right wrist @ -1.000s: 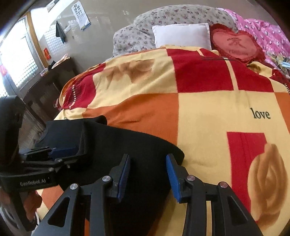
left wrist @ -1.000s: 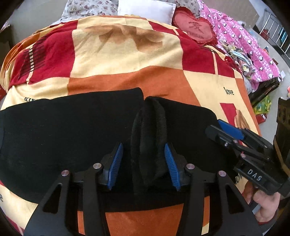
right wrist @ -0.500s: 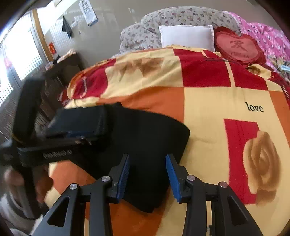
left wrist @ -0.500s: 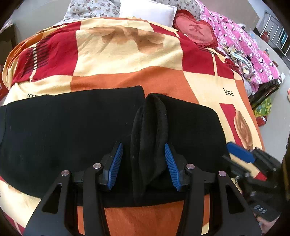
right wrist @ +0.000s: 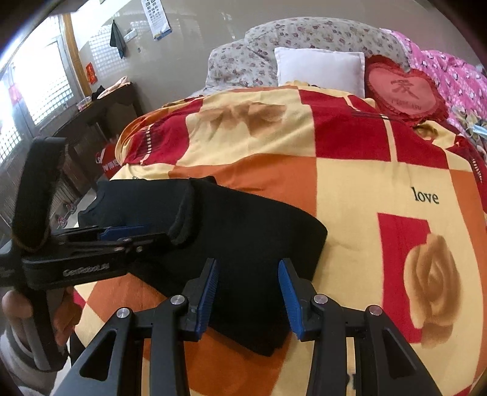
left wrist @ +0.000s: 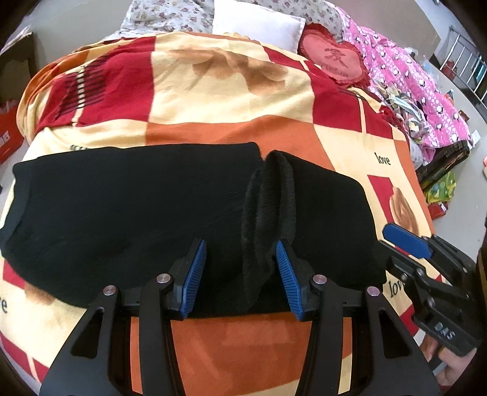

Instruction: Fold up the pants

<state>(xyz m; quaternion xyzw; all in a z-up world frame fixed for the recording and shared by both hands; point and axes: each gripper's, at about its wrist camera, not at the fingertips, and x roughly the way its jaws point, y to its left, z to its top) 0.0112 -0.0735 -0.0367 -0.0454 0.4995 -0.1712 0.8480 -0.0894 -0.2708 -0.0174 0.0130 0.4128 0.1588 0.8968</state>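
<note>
Black pants [left wrist: 137, 207] lie stretched across a checked red, orange and cream blanket [left wrist: 213, 91] on a bed. A raised fold ridge [left wrist: 274, 195] runs front to back near their right end. My left gripper [left wrist: 240, 252] hovers open over the near edge, with the ridge standing between its jaws close to the right pad and not pinched. In the right wrist view the left gripper [right wrist: 158, 234] comes in from the left. My right gripper [right wrist: 248, 271] stands open above the near right corner of the pants [right wrist: 258, 243]. In the left wrist view the right gripper [left wrist: 395, 249] shows at the right.
A white pillow [left wrist: 258, 27], a red heart cushion [left wrist: 334, 59] and a pink quilt [left wrist: 411, 85] lie at the head and far right of the bed. A dark cabinet [right wrist: 91, 121] stands by the window on the left. A hand [right wrist: 15, 307] holds the left gripper's handle.
The right gripper has drawn back and risen, so the near right corner of the pants now shows under its jaws. The left gripper shifted slightly. The pants lie unchanged.
</note>
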